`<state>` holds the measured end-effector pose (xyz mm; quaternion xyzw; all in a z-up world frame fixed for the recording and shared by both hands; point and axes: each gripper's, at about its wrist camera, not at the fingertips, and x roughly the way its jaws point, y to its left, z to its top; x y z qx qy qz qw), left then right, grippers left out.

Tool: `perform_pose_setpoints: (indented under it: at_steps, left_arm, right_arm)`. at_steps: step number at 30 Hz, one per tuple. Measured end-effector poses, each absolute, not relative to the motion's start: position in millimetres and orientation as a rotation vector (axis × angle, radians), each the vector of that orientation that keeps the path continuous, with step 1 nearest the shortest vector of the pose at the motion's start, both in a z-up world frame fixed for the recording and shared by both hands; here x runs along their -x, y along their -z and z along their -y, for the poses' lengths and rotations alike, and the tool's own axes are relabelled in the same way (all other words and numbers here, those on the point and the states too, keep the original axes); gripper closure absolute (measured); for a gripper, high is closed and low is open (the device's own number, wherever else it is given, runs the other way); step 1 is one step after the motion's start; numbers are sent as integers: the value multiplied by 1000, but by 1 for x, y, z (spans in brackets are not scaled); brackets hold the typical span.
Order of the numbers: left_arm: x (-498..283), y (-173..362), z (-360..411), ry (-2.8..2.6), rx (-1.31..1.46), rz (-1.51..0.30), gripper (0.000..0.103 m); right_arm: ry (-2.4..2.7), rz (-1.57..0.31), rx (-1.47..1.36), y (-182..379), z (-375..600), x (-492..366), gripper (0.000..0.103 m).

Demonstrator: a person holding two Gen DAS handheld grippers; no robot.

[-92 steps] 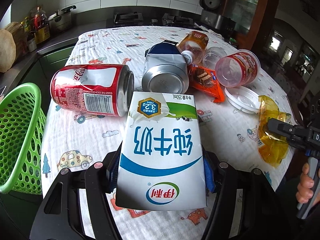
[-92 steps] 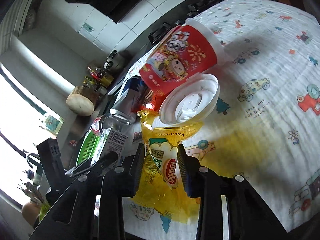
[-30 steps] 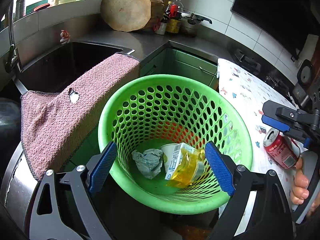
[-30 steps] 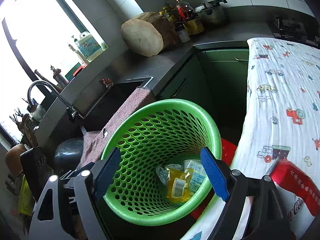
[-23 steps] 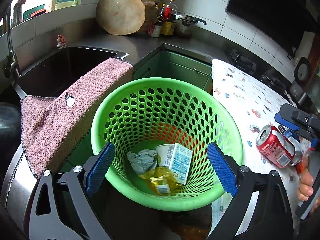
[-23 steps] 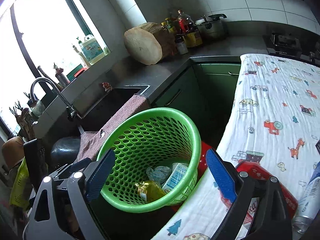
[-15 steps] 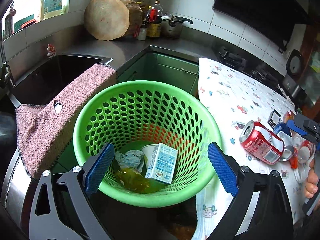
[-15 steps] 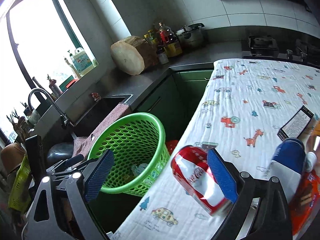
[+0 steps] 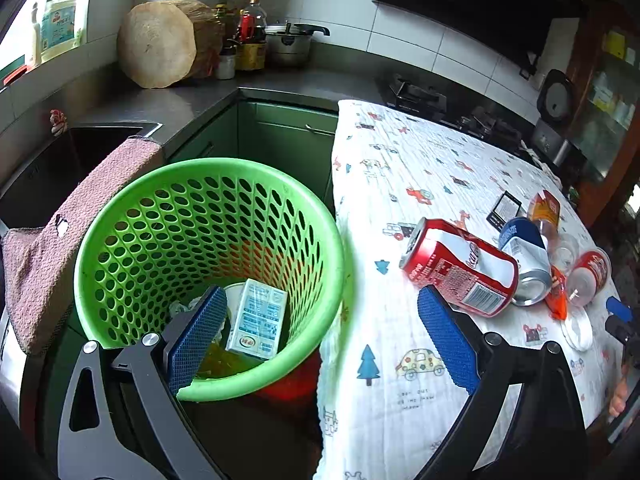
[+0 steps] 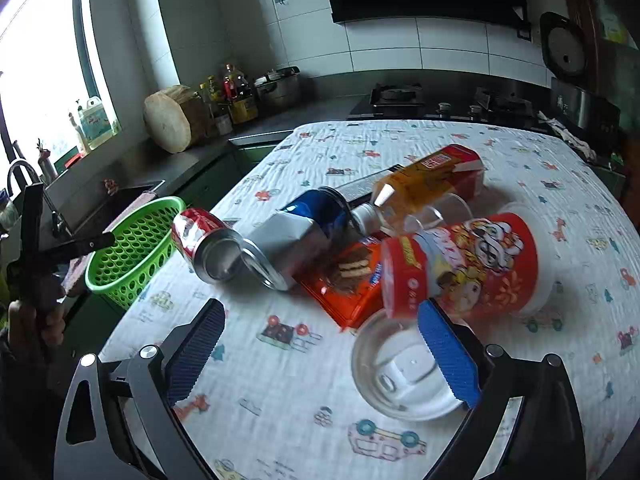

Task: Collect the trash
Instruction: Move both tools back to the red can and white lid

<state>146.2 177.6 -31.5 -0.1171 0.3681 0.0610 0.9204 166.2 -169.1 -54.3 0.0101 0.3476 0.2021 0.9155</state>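
Your left gripper (image 9: 320,336) and right gripper (image 10: 320,356) both gape empty, ribbed blue pads wide apart, as a milk carton (image 9: 257,319) lies in the perforated green plastic basket (image 9: 280,200) and a dented red can (image 9: 460,266) rests on the crinkled printed tablecloth (image 9: 400,168).

Left wrist cam looks down from above the table edge, close over green basket (image 9: 208,240), red can (image 9: 456,266) to its right. Right wrist cam sits low over the tablecloth (image 10: 280,380), facing the kitchen wall, trash pile near. Shared: basket (image 10: 132,240), can (image 10: 204,240), log-slice board (image 9: 158,44) (image 10: 168,120).
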Motion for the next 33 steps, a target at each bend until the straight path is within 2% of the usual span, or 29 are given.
perform_pose_setpoints:
  at_steps: [13, 33]
  left_arm:
    - [-167, 35, -125, -48, 191, -792, 7]
    - [-191, 44, -95, 16, 233, -855, 7]
  right_arm:
    - [-394, -765, -130, 75, 220, -167, 8]
    - [-456, -861, 175, 114, 188, -194, 7]
